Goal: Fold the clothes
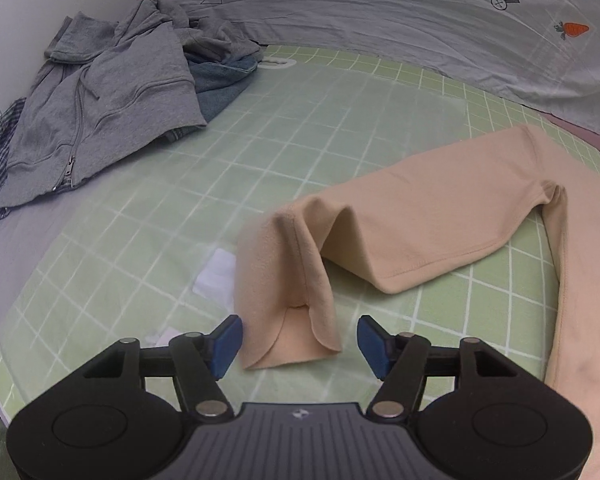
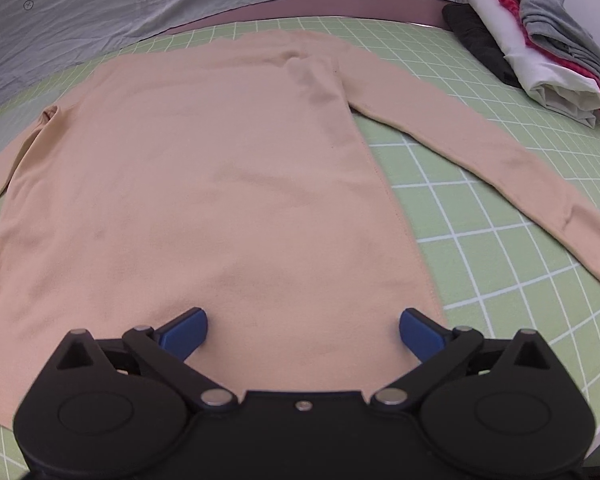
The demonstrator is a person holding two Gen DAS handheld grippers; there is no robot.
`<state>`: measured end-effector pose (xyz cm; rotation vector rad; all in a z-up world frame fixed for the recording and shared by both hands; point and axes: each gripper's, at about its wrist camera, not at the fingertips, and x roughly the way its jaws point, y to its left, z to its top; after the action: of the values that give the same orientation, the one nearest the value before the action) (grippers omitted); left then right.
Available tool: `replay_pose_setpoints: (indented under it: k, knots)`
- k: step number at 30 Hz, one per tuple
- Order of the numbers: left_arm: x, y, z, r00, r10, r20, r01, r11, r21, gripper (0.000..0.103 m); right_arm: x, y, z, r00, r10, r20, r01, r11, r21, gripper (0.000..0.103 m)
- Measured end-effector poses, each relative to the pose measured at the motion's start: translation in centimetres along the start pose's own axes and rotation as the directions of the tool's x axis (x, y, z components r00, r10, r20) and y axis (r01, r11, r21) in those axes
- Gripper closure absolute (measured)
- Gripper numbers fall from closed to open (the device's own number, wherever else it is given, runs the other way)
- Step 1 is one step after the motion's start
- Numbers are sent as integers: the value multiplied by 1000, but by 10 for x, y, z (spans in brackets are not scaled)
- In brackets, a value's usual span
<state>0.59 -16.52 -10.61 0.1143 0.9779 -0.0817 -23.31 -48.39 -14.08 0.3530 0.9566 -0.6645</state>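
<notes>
Left wrist low over mat (image 1: 300, 120), right wrist higher, both sharing beige sweater (image 2: 204, 184) (close).

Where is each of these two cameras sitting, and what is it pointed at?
Left wrist: rides the open left gripper, facing a bunched sleeve and a grey hoodie.
Right wrist: rides the open right gripper, over the shirt body, facing a folded stack.
Shared: the peach shirt on the green grid mat.

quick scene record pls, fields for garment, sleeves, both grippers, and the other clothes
garment: beige sweater spread flat on green grid mat
left sleeve: humped, cuff between open left gripper fingers
right sleeve: lying out straight
right gripper: open over hem
unfolded pile: grey hoodie on top
folded stack: far right
</notes>
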Motion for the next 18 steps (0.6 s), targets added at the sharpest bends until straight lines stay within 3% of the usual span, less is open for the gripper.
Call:
replay_pose_setpoints:
  k: [3, 5, 6, 7, 10, 13, 15, 16, 17, 18]
  knots:
    - [5, 8, 2, 1000, 4, 8, -4, 1000, -5, 38, 1, 2, 0, 1000, -11, 7, 11, 1000, 15, 0]
    - [2, 17, 1, 1000, 5, 27, -5, 1000, -8, 55, 0, 4, 0, 1000, -15, 6, 15, 1000, 19, 0]
    - [1, 21, 1, 999, 6, 34, -6, 1000, -5, 80, 0, 5, -1, 1000, -16, 7, 16, 1000, 19, 0]
    - [-1, 26, 0, 999, 16, 44, -16, 1000, -5, 95, -1, 5, -1, 1000, -17, 8, 17, 1000, 21, 0]
    - [-16, 39, -1, 984, 111, 140, -116, 993, 24, 95, -1, 6, -2, 1000, -20, 10, 20, 999, 28, 0]
    - [-32, 46, -4, 939, 218, 267, -258, 958, 122, 93, 0, 6, -1, 1000, -24, 13, 24, 999, 36, 0]
    - [-38, 47, -9, 897, 280, 342, -359, 913, 194, 89, 1, 7, 0, 999, -27, 19, 26, 999, 42, 0]
    - [-36, 46, -13, 888, 306, 344, -394, 891, 225, 89, 2, 7, 0, 999, -28, 24, 27, 999, 44, 0]
    - [-34, 47, -16, 890, 316, 329, -404, 881, 246, 86, 2, 8, 0, 999, -29, 28, 28, 999, 46, 0]
    - [-32, 51, -19, 911, 300, 284, -373, 893, 252, 80, 2, 8, 0, 999, -30, 31, 29, 998, 48, 0]
